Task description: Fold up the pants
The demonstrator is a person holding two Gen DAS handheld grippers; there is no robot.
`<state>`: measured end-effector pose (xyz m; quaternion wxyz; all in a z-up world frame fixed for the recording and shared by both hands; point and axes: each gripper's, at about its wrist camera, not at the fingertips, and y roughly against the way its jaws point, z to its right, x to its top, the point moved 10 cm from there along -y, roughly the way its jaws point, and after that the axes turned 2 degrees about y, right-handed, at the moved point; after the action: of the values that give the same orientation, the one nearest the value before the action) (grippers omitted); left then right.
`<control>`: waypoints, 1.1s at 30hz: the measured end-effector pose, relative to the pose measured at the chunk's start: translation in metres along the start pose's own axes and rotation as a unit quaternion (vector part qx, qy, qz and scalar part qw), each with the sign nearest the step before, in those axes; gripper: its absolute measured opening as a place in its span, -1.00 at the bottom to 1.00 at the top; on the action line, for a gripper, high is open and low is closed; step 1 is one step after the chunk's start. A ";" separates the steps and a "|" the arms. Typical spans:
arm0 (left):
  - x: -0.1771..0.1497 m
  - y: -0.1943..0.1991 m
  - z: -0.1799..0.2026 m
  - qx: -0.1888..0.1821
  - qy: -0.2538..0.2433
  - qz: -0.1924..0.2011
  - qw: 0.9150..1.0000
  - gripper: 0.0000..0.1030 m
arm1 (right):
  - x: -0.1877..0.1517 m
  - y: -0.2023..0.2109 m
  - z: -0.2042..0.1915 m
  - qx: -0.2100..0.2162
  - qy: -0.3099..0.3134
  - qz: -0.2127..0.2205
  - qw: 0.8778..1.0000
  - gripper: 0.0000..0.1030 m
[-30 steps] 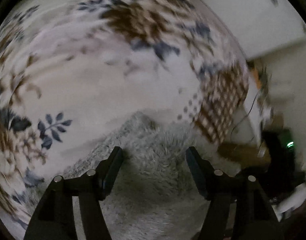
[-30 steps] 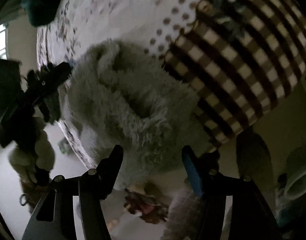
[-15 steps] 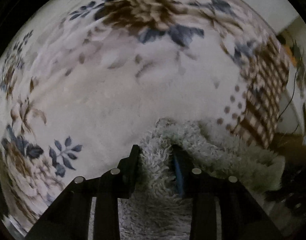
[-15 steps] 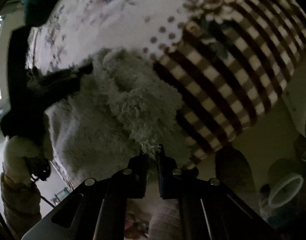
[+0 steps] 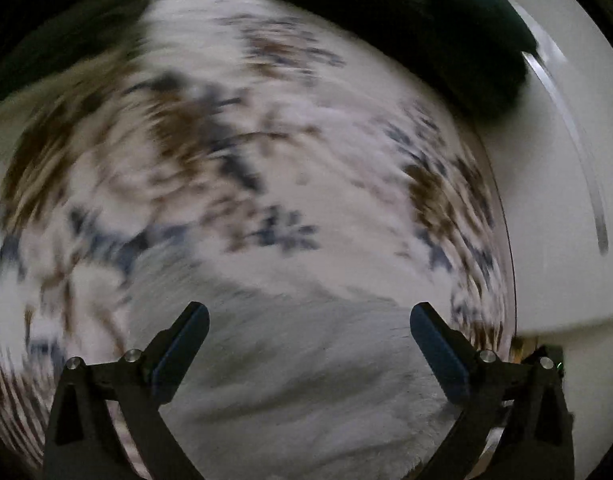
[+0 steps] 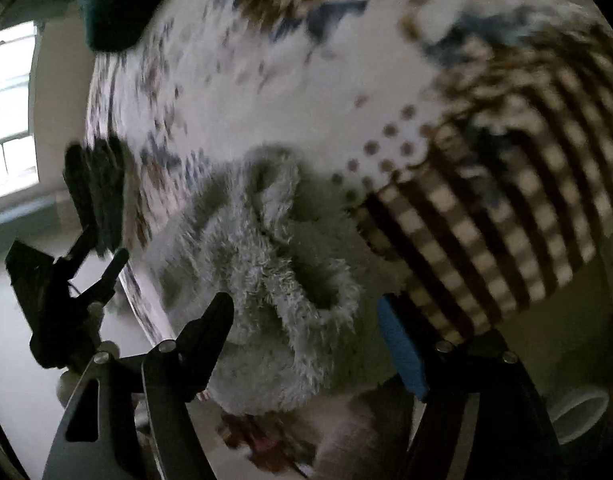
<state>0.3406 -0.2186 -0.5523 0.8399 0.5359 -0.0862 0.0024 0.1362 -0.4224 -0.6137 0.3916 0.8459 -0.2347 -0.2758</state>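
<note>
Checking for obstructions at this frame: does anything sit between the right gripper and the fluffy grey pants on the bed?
Nothing visible does. The right gripper stands open directly over the bunched fluffy grey pants, which lie on the floral blanket; the left gripper is off to the side.

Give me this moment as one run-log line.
left gripper: just opened wide, empty, over fuzzy grey pants | right gripper: just reopened, pants between jaws, unpressed | bedspread: floral

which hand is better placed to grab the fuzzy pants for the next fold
Right, probably. The right gripper hangs open over the bunched grey pants. The left gripper is open over flatter fabric, its view blurred.
</note>
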 end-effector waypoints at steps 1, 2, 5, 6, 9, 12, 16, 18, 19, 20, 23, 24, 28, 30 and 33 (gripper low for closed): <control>-0.006 0.001 -0.016 0.009 0.018 0.004 1.000 1.00 | -0.004 -0.005 0.004 -0.016 0.001 -0.007 1.000 -0.42; -0.007 0.002 -0.029 0.019 0.027 0.004 0.999 1.00 | -0.008 -0.005 0.011 -0.044 0.005 -0.009 0.999 -0.53; -0.022 -0.003 -0.062 0.036 0.062 -0.008 0.997 1.00 | -0.011 -0.009 0.046 -0.101 -0.022 -0.015 0.995 -0.52; -0.026 -0.006 -0.070 0.035 0.072 -0.012 0.997 1.00 | -0.013 -0.011 0.052 -0.106 -0.029 -0.026 0.994 -0.52; -0.027 -0.007 -0.082 0.029 0.085 -0.012 0.996 1.00 | -0.002 0.004 0.040 -0.057 -0.053 0.000 0.997 -0.13; -0.016 -0.007 -0.087 0.009 0.099 -0.002 0.995 1.00 | 0.021 0.028 0.001 -0.007 -0.022 0.056 0.998 0.49; 0.001 -0.028 -0.098 -0.006 0.115 -0.014 0.993 0.99 | 0.052 0.002 -0.046 0.012 0.050 0.035 0.998 0.64; 0.008 -0.043 -0.104 -0.002 0.106 -0.027 0.994 0.88 | 0.060 -0.028 -0.046 -0.026 0.069 -0.002 0.997 0.64; 0.009 -0.050 -0.105 0.000 0.091 -0.032 0.995 0.42 | 0.064 -0.038 -0.046 -0.040 0.079 -0.016 0.996 0.63; 0.009 -0.055 -0.106 0.007 0.078 -0.038 0.996 -0.13 | 0.067 -0.043 -0.044 -0.060 0.091 -0.015 0.994 0.35; 0.005 -0.064 -0.118 0.022 0.071 -0.047 0.996 -0.15 | 0.084 -0.044 -0.037 -0.124 0.130 0.021 0.984 -0.16; 0.003 -0.069 -0.126 0.019 0.085 -0.052 0.995 -0.14 | 0.092 -0.045 -0.034 -0.123 0.116 0.026 0.985 -0.19; 0.002 -0.077 -0.133 0.000 0.119 -0.059 0.991 -0.11 | 0.101 -0.056 -0.026 -0.085 0.067 0.000 0.994 -0.19; 0.002 -0.068 -0.129 -0.009 0.125 -0.060 0.990 -0.06 | 0.099 -0.043 -0.029 -0.065 0.077 -0.001 0.995 0.03; -0.004 -0.038 -0.118 -0.041 0.143 -0.048 0.988 0.45 | 0.090 -0.029 -0.046 -0.009 0.082 0.009 0.997 0.69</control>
<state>0.3571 -0.1284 -0.6359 0.8642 0.4983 0.0608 0.0353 0.2378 -0.4365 -0.6373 0.4198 0.8597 -0.2073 -0.2042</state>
